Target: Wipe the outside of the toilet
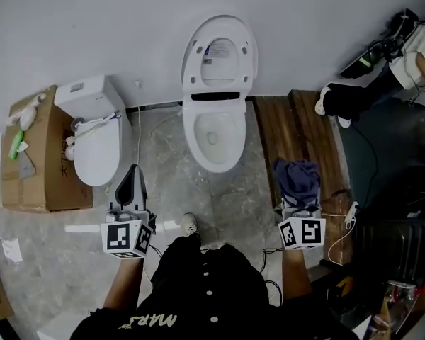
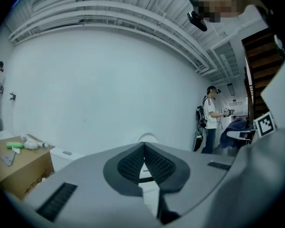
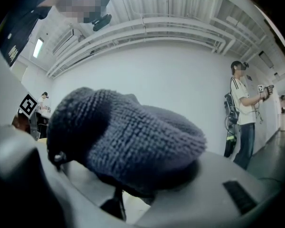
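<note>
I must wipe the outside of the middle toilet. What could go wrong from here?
1. The cloth bulges loosely from the right jaws; it might slip out while rubbing.
2. The toilet stands with its lid up, so the cloth could dip into the open bowl.
3. A thin white cable runs beside the toilet and may snag.

Your head view is softly and evenly lit from overhead, though rather grey and dim. The toilet shows clean white with no glare. The floor well to its right sinks into near-black shadow, and the tiles to its front left carry a pale sheen. Both gripper views bulge like a fisheye, with black rounded corners. In the right gripper view the cloth is shadowed underneath, and a ceiling lamp glows bright.
</note>
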`<state>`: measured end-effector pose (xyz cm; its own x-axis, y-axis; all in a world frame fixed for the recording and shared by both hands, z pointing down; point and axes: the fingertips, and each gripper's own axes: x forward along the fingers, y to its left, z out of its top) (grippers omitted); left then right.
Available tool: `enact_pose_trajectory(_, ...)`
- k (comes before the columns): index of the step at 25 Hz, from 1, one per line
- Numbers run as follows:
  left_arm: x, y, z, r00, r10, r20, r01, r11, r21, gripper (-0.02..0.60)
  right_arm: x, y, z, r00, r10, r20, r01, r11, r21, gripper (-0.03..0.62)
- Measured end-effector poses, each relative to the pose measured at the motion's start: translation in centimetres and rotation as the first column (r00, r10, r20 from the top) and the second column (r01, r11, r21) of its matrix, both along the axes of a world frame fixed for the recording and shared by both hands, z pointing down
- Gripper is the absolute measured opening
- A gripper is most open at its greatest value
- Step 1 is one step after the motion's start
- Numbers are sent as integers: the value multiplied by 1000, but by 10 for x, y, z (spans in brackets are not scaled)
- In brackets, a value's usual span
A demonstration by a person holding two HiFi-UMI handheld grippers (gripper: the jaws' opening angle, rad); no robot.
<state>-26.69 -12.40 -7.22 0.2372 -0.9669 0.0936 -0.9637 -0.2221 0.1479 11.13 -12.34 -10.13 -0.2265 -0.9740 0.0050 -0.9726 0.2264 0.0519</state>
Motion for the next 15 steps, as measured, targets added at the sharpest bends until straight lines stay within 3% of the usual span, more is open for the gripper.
enact_pose_trajectory(12, -20, -9, -27, 1000, 21, -2, -20, 997, 80, 9, -31, -7, -28, 1000, -22, -11, 23, 998, 59, 144)
enact_pose_trajectory(15, -23, -7, -30, 1000, 14, 9, -14, 998, 69, 9, -36, -7, -33, 1000, -26, -16, 27, 998, 64, 144)
